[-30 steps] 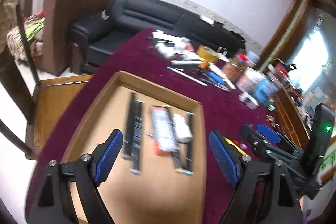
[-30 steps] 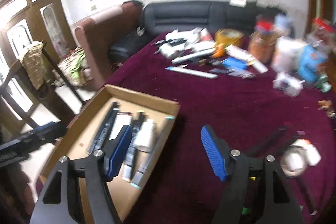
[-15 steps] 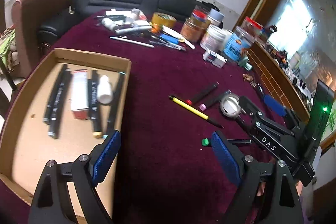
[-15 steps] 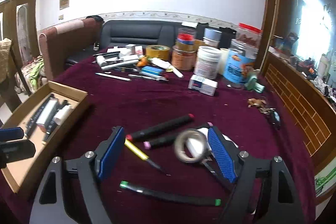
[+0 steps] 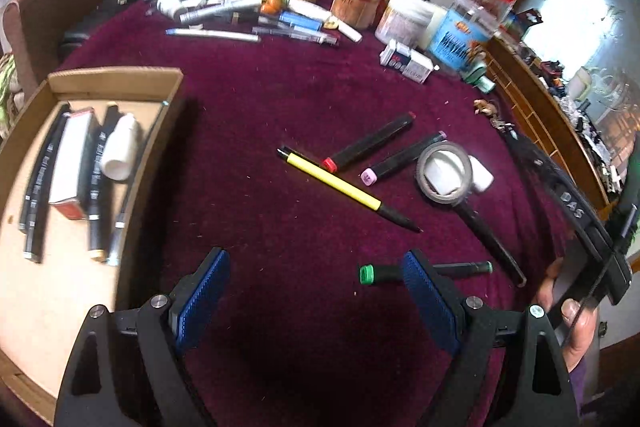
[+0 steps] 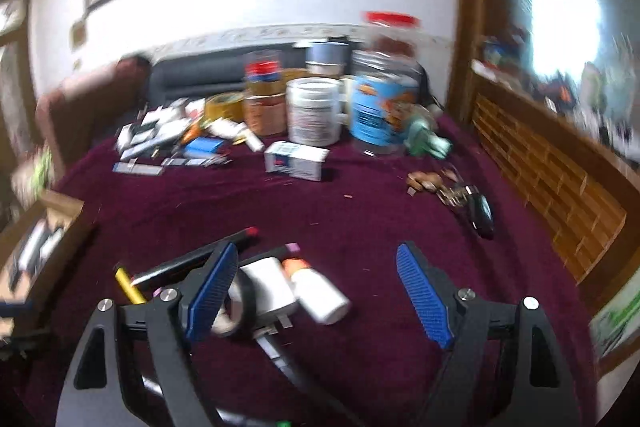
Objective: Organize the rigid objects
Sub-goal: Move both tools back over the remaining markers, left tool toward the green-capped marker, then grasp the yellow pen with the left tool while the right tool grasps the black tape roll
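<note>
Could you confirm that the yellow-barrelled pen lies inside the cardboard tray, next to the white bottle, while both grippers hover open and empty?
Not quite: the yellow-barrelled pen lies on the maroon tablecloth, outside the cardboard tray, as the left wrist view shows. The white bottle is in the tray, and the left gripper and right gripper are open and empty.

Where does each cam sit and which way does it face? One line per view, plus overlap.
Left wrist: on the left gripper, angled down at the maroon table; cardboard tray at left; own open jaws show, plus the other hand.
Right wrist: on the right gripper, facing across the table to jars and wall; own open jaws show, nothing gripped.
Shared: yellow pen, tape roll, white box.
</note>
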### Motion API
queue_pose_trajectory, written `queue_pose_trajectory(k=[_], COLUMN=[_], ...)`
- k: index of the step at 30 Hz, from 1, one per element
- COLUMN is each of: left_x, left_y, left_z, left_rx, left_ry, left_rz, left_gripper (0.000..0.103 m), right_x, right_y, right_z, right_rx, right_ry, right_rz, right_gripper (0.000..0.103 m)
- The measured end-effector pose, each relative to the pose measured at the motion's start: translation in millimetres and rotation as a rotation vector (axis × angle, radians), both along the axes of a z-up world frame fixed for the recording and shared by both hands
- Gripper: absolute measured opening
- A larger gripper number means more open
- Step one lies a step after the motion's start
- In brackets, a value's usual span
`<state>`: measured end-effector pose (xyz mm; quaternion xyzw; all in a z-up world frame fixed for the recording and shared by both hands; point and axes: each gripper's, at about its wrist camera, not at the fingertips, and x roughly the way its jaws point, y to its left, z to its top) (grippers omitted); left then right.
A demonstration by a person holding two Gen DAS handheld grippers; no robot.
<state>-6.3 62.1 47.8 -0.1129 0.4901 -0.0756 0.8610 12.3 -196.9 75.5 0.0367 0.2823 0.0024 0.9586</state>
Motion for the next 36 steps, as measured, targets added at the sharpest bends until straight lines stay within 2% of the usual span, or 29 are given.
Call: queue_pose_trajectory(k=[3,6,8,11,14,16,17,19,20,22,24,29,31,33,34,36], left_x=[18.0,33.9,47.1,60.7,70.2,61.6,58.7,51.9,50.0,43.9,39.3,21.5,14.9,7.4,4.3,2.8], left_y=[-12.0,-25.2,-34.5,-49.2,-60.5,-65.7,-64.6,-56.9,-54.6,-50.3,-48.7,-25.8,-11.7,6.1,12.1,12.9], left_z=[-11.2,-18.8,-27.2,-29.1,-34.3,-35.7,-35.1,-30.7,-28.8,-23.7,-21.2,-24.5,-29.2,-29.8,-26.0,-17.4], left_rx=[-0.022,-0.034,-0.024,0.060,0.166,0.266,0.258,0.229,0.217,0.219,0.217,0.160,0.107,0.008,-0.021,-0.030], left_ry=[0.039,0.050,0.064,0.024,-0.003,-0.046,-0.056,-0.051,-0.047,-0.046,-0.053,-0.024,0.003,0.016,0.007,-0.027], left_rz=[0.013,0.024,0.043,0.057,0.017,-0.016,-0.030,-0.057,-0.065,-0.083,-0.098,-0.082,-0.065,-0.046,-0.042,-0.072], left_gripper=[0.090,0.090,0.090,0.090,0.089,0.073,0.069,0.046,0.040,0.022,0.012,0.010,0.010,0.010,0.010,0.010], right_x=[17.5,20.1,19.9,20.1,19.0,19.0,19.2,19.4,19.6,19.8,20.1,21.8,22.6,23.3,23.2,23.5], right_y=[-27.7,-40.9,-41.8,-38.0,-36.5,-37.3,-38.1,-39.2,-39.2,-38.9,-38.5,-37.9,-37.3,-36.0,-35.0,-32.5], right_z=[-15.6,-18.6,-19.0,-20.8,-20.8,-20.8,-21.3,-22.1,-22.5,-23.6,-25.2,-31.2,-33.5,-35.1,-35.7,-36.5], right_rx=[0.079,0.158,0.164,0.161,0.161,0.158,0.161,0.165,0.163,0.160,0.157,0.146,0.148,0.147,0.144,0.138], right_ry=[0.108,0.122,0.125,0.136,0.137,0.135,0.136,0.140,0.142,0.146,0.153,0.175,0.185,0.190,0.191,0.195], right_rz=[-0.055,-0.063,-0.062,-0.049,-0.045,-0.051,-0.053,-0.059,-0.061,-0.065,-0.068,-0.082,-0.081,-0.079,-0.079,-0.074], right_gripper=[0.081,0.081,0.081,0.081,0.081,0.081,0.081,0.081,0.081,0.081,0.081,0.081,0.081,0.081,0.081,0.081])
